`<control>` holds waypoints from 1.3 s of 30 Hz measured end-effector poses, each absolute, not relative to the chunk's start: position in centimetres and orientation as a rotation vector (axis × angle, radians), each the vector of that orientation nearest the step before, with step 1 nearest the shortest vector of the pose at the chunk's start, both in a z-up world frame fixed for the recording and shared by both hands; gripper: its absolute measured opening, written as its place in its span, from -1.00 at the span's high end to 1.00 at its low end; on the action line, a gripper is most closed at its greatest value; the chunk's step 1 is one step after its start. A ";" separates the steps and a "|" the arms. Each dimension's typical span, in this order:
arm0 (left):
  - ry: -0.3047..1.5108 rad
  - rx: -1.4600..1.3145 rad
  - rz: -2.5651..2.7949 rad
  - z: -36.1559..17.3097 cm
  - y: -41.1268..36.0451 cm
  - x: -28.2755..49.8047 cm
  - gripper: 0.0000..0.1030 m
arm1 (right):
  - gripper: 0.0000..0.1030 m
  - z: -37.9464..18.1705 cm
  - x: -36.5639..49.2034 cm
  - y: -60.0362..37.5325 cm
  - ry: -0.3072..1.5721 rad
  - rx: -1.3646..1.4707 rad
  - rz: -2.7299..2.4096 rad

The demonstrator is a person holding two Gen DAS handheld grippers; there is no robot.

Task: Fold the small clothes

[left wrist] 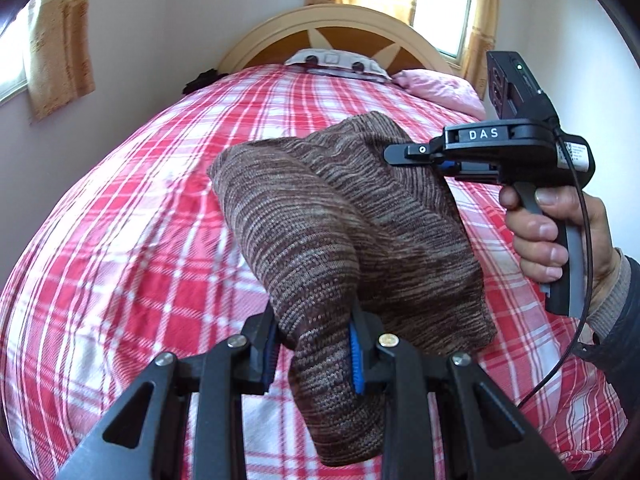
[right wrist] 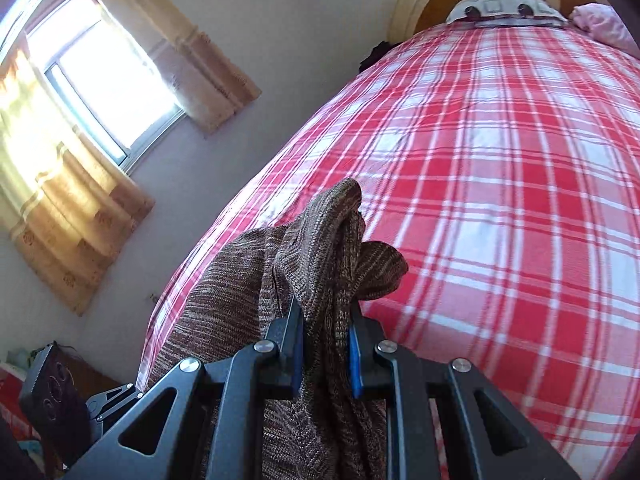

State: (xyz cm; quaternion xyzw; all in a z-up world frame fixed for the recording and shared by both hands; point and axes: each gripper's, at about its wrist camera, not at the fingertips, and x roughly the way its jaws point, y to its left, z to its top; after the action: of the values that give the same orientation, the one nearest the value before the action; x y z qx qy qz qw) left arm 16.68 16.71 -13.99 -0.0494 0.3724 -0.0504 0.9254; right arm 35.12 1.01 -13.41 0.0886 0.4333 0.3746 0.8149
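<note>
A brown striped knit garment point(left wrist: 320, 216) hangs bunched above the red plaid bed point(left wrist: 140, 240). In the left wrist view my left gripper point(left wrist: 314, 352) is shut on its lower fold, with the blue pads point(left wrist: 356, 356) pressing the knit. A hand holds my right gripper point(left wrist: 400, 156) at the upper right, clamped on the garment's far edge. In the right wrist view the right gripper point(right wrist: 326, 348) is shut on a gathered ridge of the garment point(right wrist: 320, 248), which drapes down to the left. The left gripper's body point(right wrist: 112, 400) shows at the lower left there, its fingertips hidden.
The plaid sheet point(right wrist: 500, 200) runs back to a wooden headboard point(left wrist: 340, 36) with a patterned pillow point(left wrist: 336, 62) and a pink pillow point(left wrist: 440, 86). Curtained windows point(right wrist: 108, 80) line the wall left of the bed. A dark object point(left wrist: 200, 80) lies at the bed's far left corner.
</note>
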 end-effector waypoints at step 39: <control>0.840 -0.219 -0.053 -18.3 21.2 16.2 0.38 | 0.64 -18.3 36.5 6.5 1.033 0.152 0.782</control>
State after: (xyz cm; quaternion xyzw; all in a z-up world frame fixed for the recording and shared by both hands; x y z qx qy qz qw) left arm 16.24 21.20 -18.35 -0.1062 0.4069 -0.0258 0.9069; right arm 36.49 6.46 -18.30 0.0706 0.4807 0.3638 0.7947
